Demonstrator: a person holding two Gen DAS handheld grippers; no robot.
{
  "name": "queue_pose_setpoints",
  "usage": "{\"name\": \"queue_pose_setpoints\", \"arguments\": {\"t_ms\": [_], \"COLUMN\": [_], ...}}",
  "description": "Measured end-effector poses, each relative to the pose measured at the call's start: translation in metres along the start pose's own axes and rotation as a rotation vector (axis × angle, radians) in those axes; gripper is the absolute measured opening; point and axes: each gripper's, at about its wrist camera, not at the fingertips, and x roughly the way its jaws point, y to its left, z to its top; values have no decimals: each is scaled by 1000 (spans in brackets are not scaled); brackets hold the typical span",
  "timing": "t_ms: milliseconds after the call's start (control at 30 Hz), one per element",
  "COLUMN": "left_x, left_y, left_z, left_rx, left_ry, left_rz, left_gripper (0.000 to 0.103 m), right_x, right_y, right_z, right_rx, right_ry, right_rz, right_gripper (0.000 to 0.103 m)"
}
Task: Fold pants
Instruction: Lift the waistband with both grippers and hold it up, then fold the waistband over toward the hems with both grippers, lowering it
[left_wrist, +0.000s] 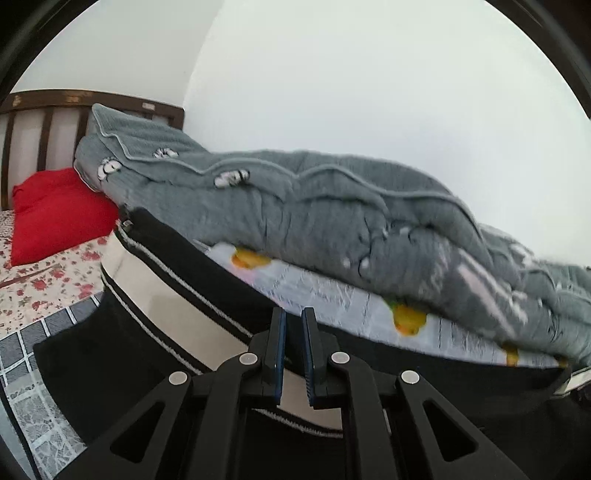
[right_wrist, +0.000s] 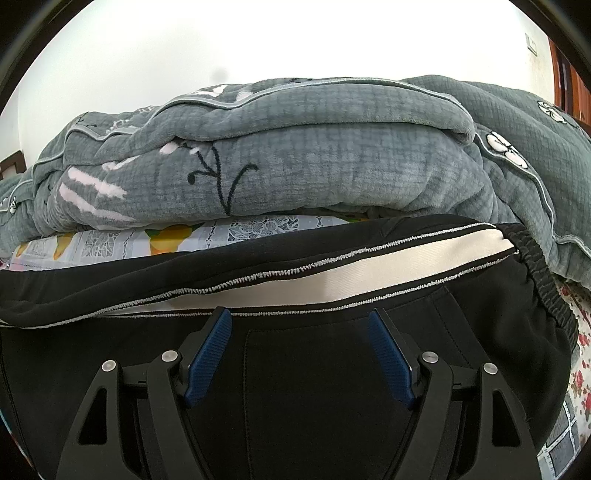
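Left wrist view: the left gripper has its 2 fingers nearly together with a narrow gap; the view is blurred, and I cannot tell whether cloth is pinched. The black pants, with a cream stripe, lie on the bed just in front of the quilt. A red pillow sits left of the quilt.

Right wrist view: the right gripper is spread wide, released, over the pants, which lie against the quilt.

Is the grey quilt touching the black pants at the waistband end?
Touching. In the right wrist view the grey quilt drapes down directly against the elastic waistband of the black pants at the right, with no gap visible.
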Motion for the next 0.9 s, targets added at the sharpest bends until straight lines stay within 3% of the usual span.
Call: {"name": "queue_pose_setpoints", "arguments": {"t_ms": [33,100,167,400,467,533,700,900], "left_x": [1,3,8,21,32,39,33,29], "left_y": [0,2,5,3,-1,-3,-6,-17], "left_z": [0,-1,-1,-8,-12,-15,-14,-13], "left_rx": [-2,-12,-36,-27,-8,1,3,54], "left_ry": [8,24,57,136,198,246,218,195], "left_rz": [0,4,-9,-4,-14,-25,-40,-49], "left_gripper": [11,29,69,72,78,78,78,78], "right_x": [0,0,0,0,-1,-5,-24,-27], "right_y": [0,0,0,1,1,1,6,9], "right_z": [0,0,0,-1,-1,-1,-5,-9], "right_rx": [-1,-2,-3,-5,-8,-10,-23,-5], "right_ry": [1,0,0,1,-4,-14,-61,-25], "right_rz": [0,-1,-1,0,4,43,187,247], "right_gripper": [75,75,75,75,75,75,75,75]}}
